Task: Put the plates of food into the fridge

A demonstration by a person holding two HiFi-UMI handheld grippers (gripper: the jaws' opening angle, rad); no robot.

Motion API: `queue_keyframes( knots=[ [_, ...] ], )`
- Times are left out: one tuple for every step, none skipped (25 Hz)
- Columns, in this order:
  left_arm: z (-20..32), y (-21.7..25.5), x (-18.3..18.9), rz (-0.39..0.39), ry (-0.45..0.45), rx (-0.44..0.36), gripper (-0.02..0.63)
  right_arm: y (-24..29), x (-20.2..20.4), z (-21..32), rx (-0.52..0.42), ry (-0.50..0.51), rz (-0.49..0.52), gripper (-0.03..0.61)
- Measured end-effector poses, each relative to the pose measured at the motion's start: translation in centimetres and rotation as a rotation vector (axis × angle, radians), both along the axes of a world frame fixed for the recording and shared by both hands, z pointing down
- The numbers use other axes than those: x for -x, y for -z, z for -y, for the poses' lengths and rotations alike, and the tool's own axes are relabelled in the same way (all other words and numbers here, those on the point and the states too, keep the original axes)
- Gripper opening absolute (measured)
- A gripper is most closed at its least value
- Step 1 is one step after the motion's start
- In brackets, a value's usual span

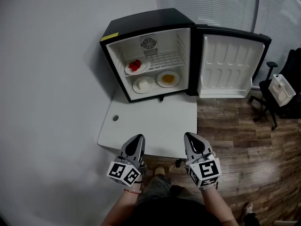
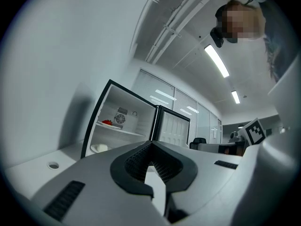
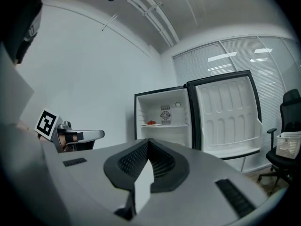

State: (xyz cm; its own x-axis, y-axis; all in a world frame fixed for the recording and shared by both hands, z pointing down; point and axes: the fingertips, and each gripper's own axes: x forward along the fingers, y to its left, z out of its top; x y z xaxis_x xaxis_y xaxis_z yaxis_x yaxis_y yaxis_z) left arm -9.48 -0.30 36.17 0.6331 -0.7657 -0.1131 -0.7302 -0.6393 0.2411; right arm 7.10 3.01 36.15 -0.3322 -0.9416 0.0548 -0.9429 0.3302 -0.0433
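Here, inside the open black mini fridge (image 1: 146, 20), a round white plate of red food (image 1: 136, 66) rests on the wire shelf (image 1: 167, 59), with the plate of pale food (image 1: 143, 84) and the plate of yellow food (image 1: 168, 78) below. The left tongs (image 1: 136, 138) and right tongs (image 1: 190, 136), ribbed pads pressed together, grip nothing at the smooth white counter (image 1: 155, 121).

Fridge: the fridge (image 1: 146, 25) stands on the far end of the worktop (image 1: 155, 126), with its door (image 1: 230, 67) swung open to the right.
Shelf: the top plate (image 1: 137, 66) lies on the upper shelf (image 1: 164, 60), at its left.
Fridge floor: the left plate (image 1: 143, 84) and the right plate (image 1: 168, 78) lie side by side below the shelf.
Hole: the hole (image 1: 115, 118) is in the worktop's left side, nearer than the fridge.
Near edge: the left gripper (image 1: 138, 137) and the right gripper (image 1: 188, 135) are side by side and apart.
Far right: the chair (image 1: 277, 93) stands on the floor, beyond the door.
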Motion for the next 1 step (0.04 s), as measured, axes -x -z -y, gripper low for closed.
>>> queue_keyframes(
  knots=[
    [-0.14, 0.0, -0.13, 0.003, 0.002, 0.001, 0.006, 0.09, -0.1, -0.16, -0.006, 0.0, -0.002, 0.005]
  ],
)
